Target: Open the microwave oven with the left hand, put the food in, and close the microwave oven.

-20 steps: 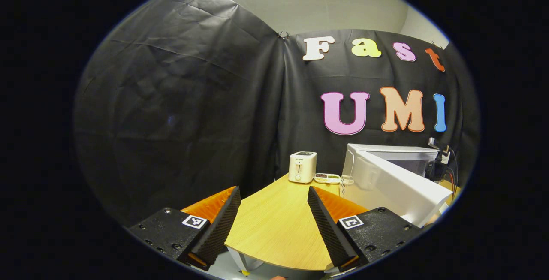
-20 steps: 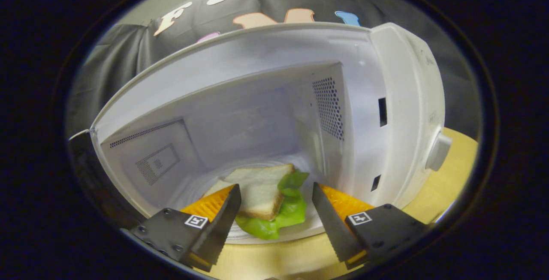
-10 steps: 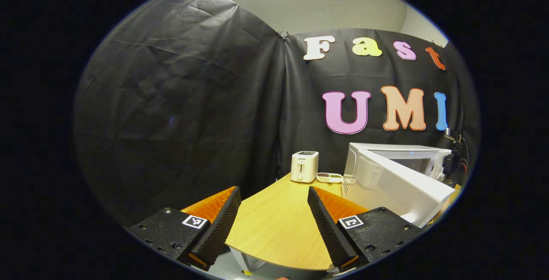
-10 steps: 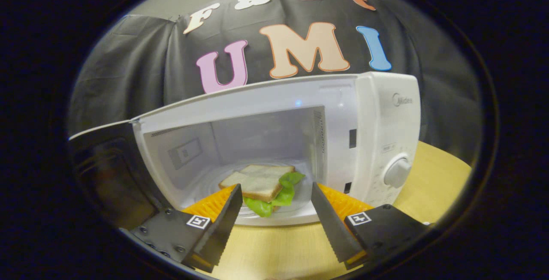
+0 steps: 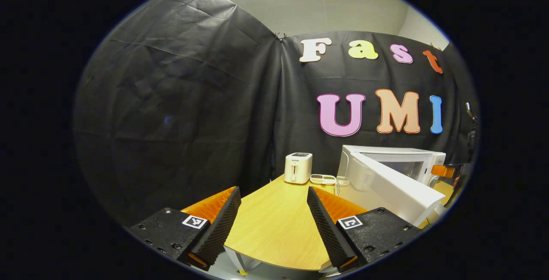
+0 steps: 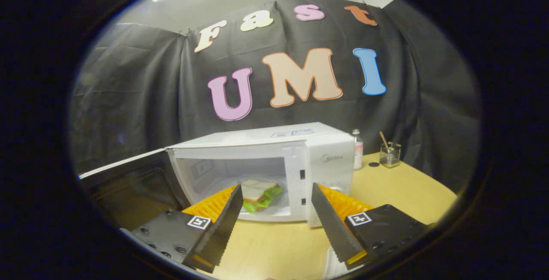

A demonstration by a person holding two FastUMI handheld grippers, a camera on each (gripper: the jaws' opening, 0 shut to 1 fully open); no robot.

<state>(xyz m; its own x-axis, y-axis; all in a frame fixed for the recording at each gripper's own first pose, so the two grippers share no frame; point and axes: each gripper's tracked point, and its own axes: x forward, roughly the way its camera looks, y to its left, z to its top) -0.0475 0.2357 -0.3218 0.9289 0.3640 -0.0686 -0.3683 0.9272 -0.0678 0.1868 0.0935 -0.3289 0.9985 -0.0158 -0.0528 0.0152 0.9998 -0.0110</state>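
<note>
The right gripper (image 6: 274, 224) hangs above the table (image 6: 399, 185), in front of the microwave (image 6: 274, 160), its fingers spread wide and holding nothing. Between the fingers, farther off, the sandwich (image 6: 257, 194) with its green lettuce lies inside the microwave's cavity. The door (image 6: 128, 177) stands swung out to the left of the cavity. To the right of the microwave, a small bottle (image 6: 357, 149) and a glass jar (image 6: 389, 155) with a stick in it stand on the table.

The left gripper (image 5: 272, 224) is also spread wide and empty, over the table's near edge. In the left gripper view the door (image 5: 386, 188) juts toward the camera at right, apart from the fingers. A toaster (image 5: 297, 167) stands against the booth wall, with a small tray (image 5: 322, 179) just beside it.
</note>
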